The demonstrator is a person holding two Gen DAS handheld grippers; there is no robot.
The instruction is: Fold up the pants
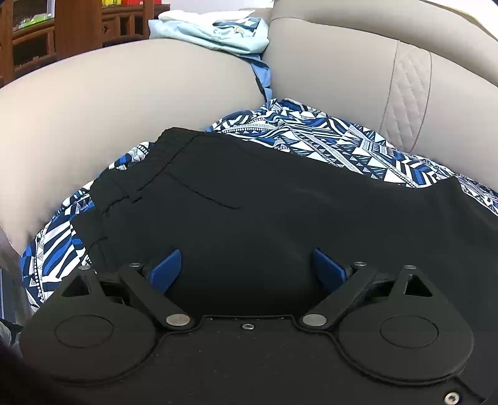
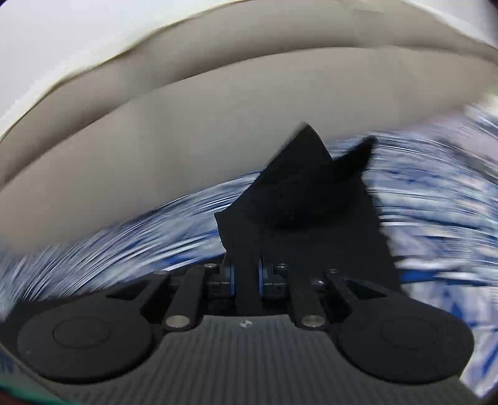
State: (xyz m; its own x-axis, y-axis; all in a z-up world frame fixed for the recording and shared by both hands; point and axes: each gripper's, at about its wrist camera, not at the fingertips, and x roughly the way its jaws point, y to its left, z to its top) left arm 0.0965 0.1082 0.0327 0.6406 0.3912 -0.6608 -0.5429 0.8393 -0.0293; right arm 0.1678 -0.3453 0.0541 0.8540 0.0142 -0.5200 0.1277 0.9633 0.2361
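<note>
Black pants lay on a patterned cloth over a beige sofa, one end gripped and lifted.

The beige sofa (image 1: 130,93) filled the background, with a blue-and-white patterned cloth (image 1: 342,140) spread on its seat and a pale blue garment (image 1: 218,34) heaped in the far corner by a wooden shelf (image 1: 77,28). The black pants (image 1: 264,202) lay flat on the cloth (waistband toward the left armrest). The left tongs (image 1: 247,268) hovered over the pants, blue fingers (image 1: 166,269) spread wide and empty. The right tongs (image 2: 247,277) were clamped narrow on a bunched fold of pants (image 2: 298,199), which rose ahead of them; the surroundings were blurred.
</note>
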